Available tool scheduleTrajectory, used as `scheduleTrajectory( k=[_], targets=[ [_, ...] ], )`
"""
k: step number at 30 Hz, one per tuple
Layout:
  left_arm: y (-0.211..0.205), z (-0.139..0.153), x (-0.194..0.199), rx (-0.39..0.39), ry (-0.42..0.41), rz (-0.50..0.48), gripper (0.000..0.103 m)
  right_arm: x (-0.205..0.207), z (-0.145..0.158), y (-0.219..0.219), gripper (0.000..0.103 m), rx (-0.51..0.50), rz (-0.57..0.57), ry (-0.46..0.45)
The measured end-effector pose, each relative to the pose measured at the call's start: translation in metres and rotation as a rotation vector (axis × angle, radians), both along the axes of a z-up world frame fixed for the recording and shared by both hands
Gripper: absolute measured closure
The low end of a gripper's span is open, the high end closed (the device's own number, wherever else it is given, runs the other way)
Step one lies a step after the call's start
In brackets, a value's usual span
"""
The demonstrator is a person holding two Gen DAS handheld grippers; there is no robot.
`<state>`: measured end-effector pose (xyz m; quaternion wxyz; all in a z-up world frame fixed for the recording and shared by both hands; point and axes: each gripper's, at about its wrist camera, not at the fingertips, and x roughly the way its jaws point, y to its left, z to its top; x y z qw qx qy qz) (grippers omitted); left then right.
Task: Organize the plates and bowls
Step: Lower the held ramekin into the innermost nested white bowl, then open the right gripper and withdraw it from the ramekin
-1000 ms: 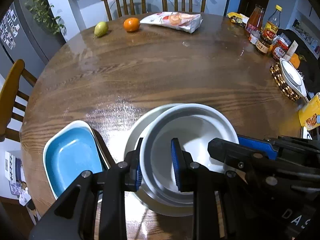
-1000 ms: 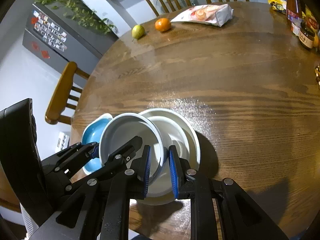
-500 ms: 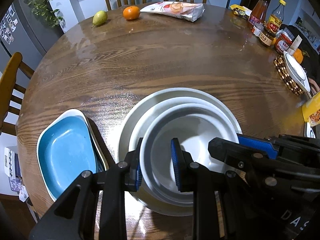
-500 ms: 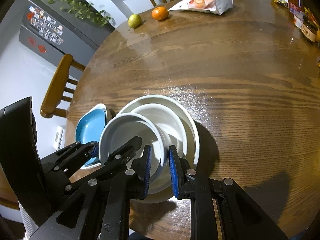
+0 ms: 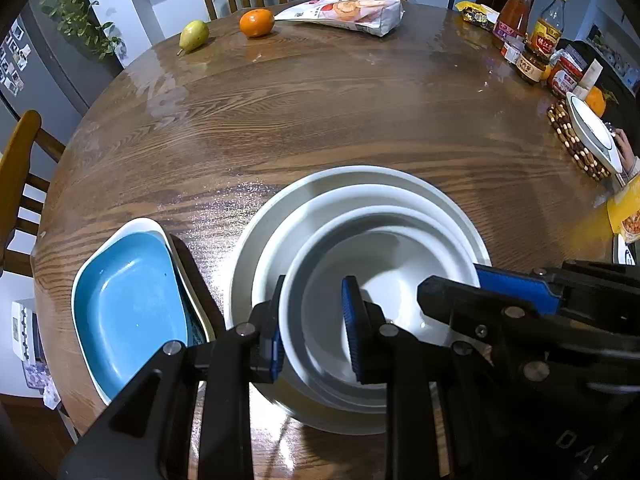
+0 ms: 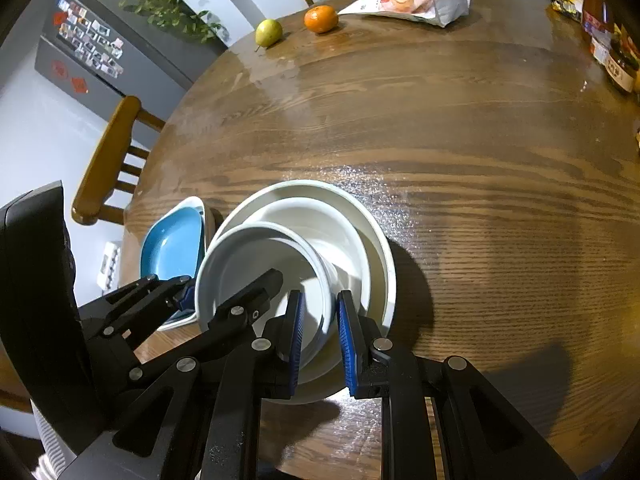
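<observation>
Carefully, both my left gripper and right gripper clamp the small white ceramic bowl by opposite rims; uneven release could chip the nested white dishes beneath

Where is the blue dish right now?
In both wrist views, the blue dish sits near the table's near-left edge, just left of the white bowl stack.

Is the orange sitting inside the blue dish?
No, the orange sits on the far edge of the table beside a pear, and the blue dish holds nothing.
</observation>
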<state>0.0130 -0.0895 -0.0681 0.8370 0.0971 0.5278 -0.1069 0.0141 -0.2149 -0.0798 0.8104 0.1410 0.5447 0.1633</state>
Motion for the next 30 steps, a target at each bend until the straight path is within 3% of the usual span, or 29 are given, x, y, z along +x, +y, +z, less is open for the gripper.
scheduleTrajectory(
  k=[30],
  targets=[
    [0.003, 0.0046, 0.0015, -0.003, -0.012, -0.003, 0.078, 0.0028, 0.0047, -0.0007, 0.083, -0.013, 0.017, -0.006]
  ],
)
